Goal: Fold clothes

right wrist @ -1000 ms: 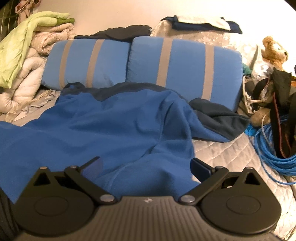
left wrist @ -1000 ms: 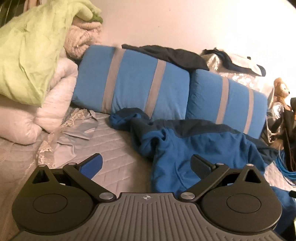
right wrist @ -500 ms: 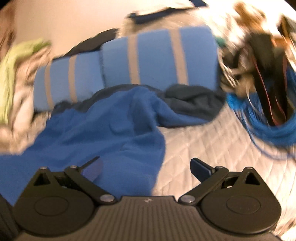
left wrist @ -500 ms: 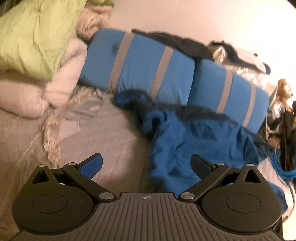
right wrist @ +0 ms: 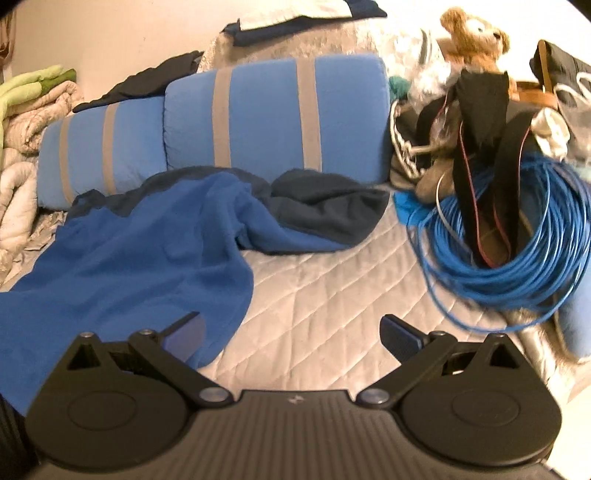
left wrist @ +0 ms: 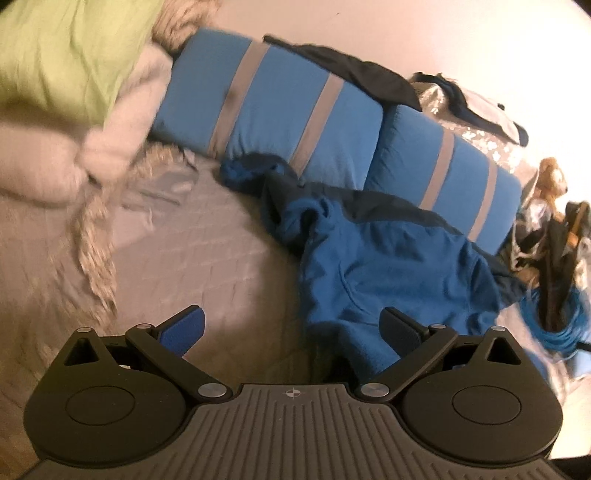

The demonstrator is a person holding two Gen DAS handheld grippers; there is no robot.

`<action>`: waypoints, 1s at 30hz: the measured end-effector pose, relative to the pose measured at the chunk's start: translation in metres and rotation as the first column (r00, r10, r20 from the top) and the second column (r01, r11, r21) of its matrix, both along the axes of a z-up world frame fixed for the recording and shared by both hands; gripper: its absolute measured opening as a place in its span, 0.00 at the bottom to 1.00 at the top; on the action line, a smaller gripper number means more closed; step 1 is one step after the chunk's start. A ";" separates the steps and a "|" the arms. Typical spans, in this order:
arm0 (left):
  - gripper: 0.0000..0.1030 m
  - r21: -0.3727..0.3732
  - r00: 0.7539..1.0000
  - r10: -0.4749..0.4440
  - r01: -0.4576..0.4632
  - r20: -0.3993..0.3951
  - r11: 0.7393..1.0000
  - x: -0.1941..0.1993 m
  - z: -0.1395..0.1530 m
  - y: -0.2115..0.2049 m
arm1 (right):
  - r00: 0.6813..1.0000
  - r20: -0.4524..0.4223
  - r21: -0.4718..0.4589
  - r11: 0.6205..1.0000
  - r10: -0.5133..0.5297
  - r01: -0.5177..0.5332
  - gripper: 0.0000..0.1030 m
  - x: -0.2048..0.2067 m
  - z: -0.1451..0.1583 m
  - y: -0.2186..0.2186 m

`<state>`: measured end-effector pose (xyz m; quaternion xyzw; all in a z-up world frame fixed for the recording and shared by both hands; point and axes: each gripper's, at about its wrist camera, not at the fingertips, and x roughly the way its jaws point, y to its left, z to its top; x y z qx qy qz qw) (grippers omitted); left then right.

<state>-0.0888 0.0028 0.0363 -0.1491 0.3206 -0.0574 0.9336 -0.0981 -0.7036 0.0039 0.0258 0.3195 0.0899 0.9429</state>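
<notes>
A blue fleece garment with dark navy trim (left wrist: 376, 266) lies crumpled on the quilted grey bed (left wrist: 192, 258). It also shows in the right wrist view (right wrist: 140, 258), spread to the left, with a navy sleeve (right wrist: 328, 210) reaching right. My left gripper (left wrist: 291, 328) is open and empty above the bed, at the garment's left edge. My right gripper (right wrist: 291, 332) is open and empty above the quilt (right wrist: 332, 295), just right of the garment's hem.
Two blue pillows with grey stripes (left wrist: 280, 110) (right wrist: 273, 118) line the back. Folded green and white bedding (left wrist: 66, 74) is piled at left. A coil of blue cable (right wrist: 509, 236), black straps (right wrist: 480, 122) and a teddy bear (right wrist: 469, 33) sit at right.
Both grippers swung: the left view now looks down more on the bed and the garment's left edge; the right view turned right, off the garment toward the bare quilt and cable.
</notes>
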 end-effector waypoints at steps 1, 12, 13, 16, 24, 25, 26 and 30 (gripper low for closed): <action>1.00 -0.053 1.000 -0.010 0.009 -0.015 0.999 0.003 -0.005 0.006 | 1.000 0.001 0.004 1.000 0.000 0.000 1.00 0.001 0.000 0.000; 0.88 -0.496 0.973 -0.168 0.069 -0.157 0.865 0.036 -0.060 0.031 | 0.999 -0.007 0.073 0.997 0.035 -0.034 1.00 0.005 -0.006 0.010; 0.87 -0.534 0.968 -0.194 0.080 -0.160 0.842 0.038 -0.065 0.031 | 0.999 -0.009 0.076 0.996 0.035 -0.034 1.00 0.005 -0.007 0.012; 0.83 -0.584 0.951 -0.246 0.095 -0.185 0.806 0.044 -0.075 0.025 | 0.999 -0.015 0.089 0.995 0.035 -0.033 1.00 0.003 -0.011 0.014; 0.21 -0.646 0.916 -0.336 0.123 -0.218 0.754 0.052 -0.087 0.010 | 0.998 -0.035 0.149 0.988 0.047 -0.041 1.00 0.003 -0.020 0.013; 0.21 -0.642 0.917 -0.338 0.129 -0.214 0.756 0.052 -0.085 0.009 | 0.998 -0.042 0.165 0.985 0.052 -0.044 1.00 0.004 -0.022 0.013; 0.20 -0.638 0.917 -0.339 0.134 -0.210 0.758 0.051 -0.083 0.008 | 0.997 -0.049 0.181 0.982 0.057 -0.047 1.00 0.004 -0.024 0.013; 0.18 -0.621 0.919 -0.339 0.149 -0.201 0.770 0.051 -0.078 0.005 | 0.991 -0.094 0.270 0.961 0.090 -0.061 1.00 0.007 -0.037 0.013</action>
